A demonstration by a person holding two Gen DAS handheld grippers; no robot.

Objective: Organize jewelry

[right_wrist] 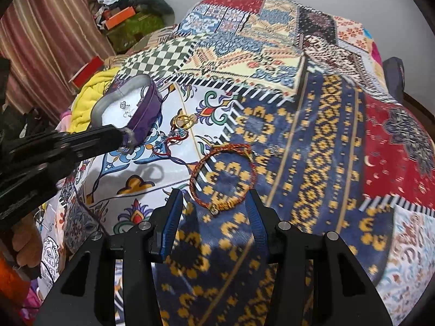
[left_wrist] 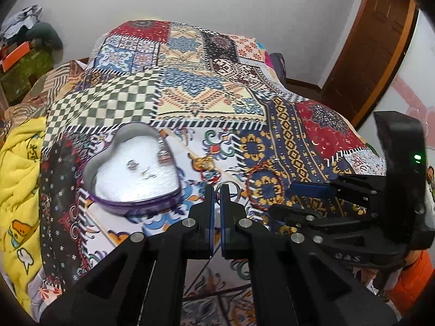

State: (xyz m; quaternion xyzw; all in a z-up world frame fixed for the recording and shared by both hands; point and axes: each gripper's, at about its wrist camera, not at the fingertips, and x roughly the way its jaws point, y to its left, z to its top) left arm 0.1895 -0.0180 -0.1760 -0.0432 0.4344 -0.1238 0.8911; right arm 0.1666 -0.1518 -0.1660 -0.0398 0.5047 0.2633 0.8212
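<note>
At the bottom middle of the left wrist view, the left gripper has its two blue-lined fingers pinched almost together on a thin silver metal ring. The ring sticks out past the tips. It looks tiny, hard and smooth, so I think it could slip out easily. A grip across its thin band seems the safest.

At the bottom of the right wrist view, the right gripper is spread wide and holds nothing. Just past its tips, in the middle of that picture, lies a red and gold braided thread bracelet on the patchwork bed cover. It looks soft, light and floppy. I would take it by the thicker gold part at its near edge, where a small bead hangs.

A bit farther, toward the upper left, small gold rings and a little red and blue string piece rest on the white patch.

Farther left is the heart-shaped purple tin with a shiny inside. A few small silver bits already lie in it.

On the right gripper's body, at the lower right of the left view, there are pale letters, too blurry to read for sure.
</note>
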